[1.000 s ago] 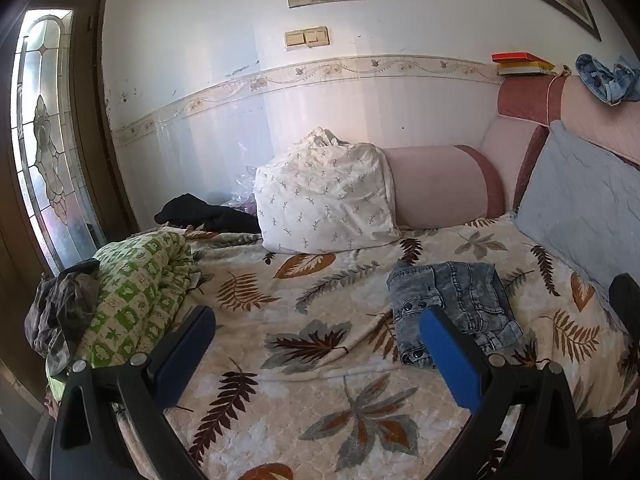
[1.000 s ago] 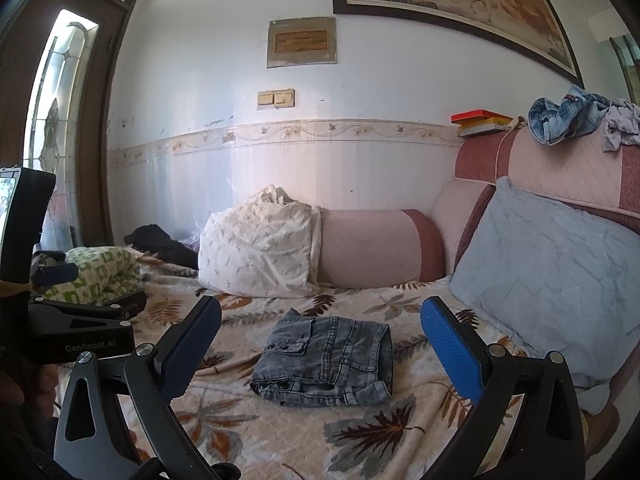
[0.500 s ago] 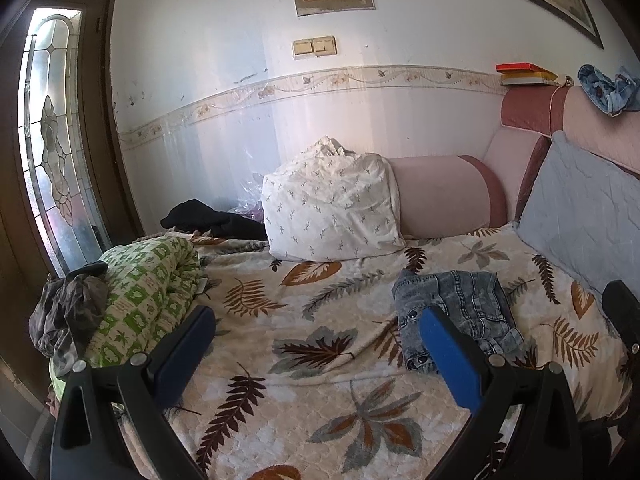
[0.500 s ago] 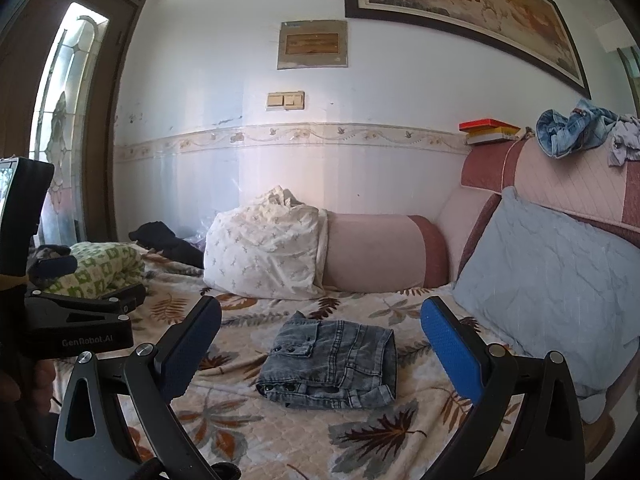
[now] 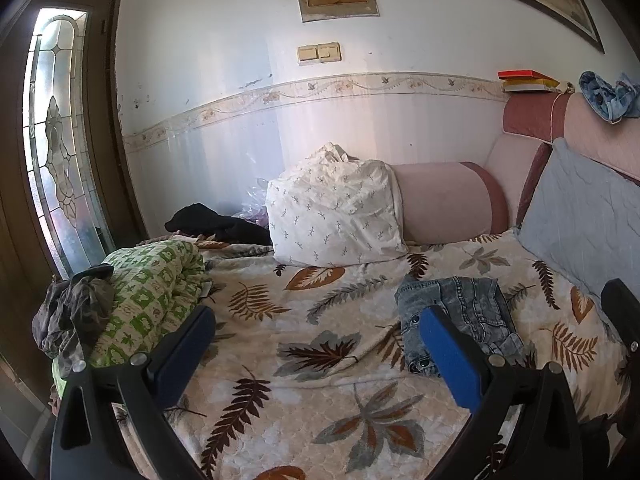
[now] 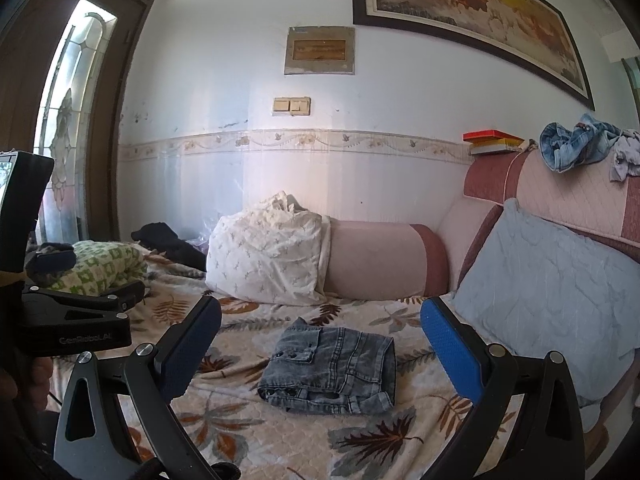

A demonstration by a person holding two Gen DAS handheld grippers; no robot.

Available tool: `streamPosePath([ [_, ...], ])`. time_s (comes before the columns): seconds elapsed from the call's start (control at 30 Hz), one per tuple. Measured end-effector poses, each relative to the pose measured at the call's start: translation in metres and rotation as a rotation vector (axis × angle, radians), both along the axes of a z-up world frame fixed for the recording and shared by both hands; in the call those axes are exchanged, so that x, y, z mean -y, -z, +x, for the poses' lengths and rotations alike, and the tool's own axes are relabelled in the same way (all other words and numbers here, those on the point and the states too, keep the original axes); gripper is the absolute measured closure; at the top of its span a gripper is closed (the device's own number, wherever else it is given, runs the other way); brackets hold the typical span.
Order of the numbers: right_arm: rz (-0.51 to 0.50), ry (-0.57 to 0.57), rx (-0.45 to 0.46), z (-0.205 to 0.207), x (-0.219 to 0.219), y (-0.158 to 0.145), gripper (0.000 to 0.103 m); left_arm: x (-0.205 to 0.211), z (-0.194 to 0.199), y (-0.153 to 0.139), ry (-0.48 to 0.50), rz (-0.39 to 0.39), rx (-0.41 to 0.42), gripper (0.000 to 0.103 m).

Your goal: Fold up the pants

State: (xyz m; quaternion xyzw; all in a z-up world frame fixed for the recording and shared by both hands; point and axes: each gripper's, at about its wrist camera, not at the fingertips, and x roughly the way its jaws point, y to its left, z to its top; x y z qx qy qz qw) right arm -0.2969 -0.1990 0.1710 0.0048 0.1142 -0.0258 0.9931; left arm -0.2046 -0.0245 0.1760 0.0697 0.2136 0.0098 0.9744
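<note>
On my far left, a rolled green-and-white patterned quilt [image 5: 154,296] crowds the mattress edge, with a dark crumpled garment [image 5: 74,312] draped beside it. My left gripper [image 5: 320,354] hangs above the leaf-printed bedspread [image 5: 320,360], its jaws spread wide and holding nothing. Behind, a white leaf-sprigged pillow [image 5: 334,210] leans against a pink bolster [image 5: 446,200]. The folded grey denim pants [image 6: 332,366] lie flat on the bedspread, right of centre, apart from both tools and just short of the pale blue quilted cushion [image 6: 548,276]. My right gripper [image 6: 320,352] floats over them, jaws likewise wide apart and empty.

The bundle already looks compact, so I judge the folding nearly or fully done. Denim is heavy, fairly stiff and grippy; it should keep a crease, yet stacked layers may slide if pinched singly. I would take the thick waistband corner near the buttons, clamping all layers together. Open bedspread lies ahead and left; the cushion hems in the right.
</note>
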Motion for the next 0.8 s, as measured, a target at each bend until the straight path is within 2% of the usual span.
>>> streamPosePath([
  [0.8, -0.013, 0.01, 0.012, -0.013, -0.006, -0.009, 0.002, -0.009, -0.012, -0.005, -0.019, -0.025, 0.02, 0.0],
])
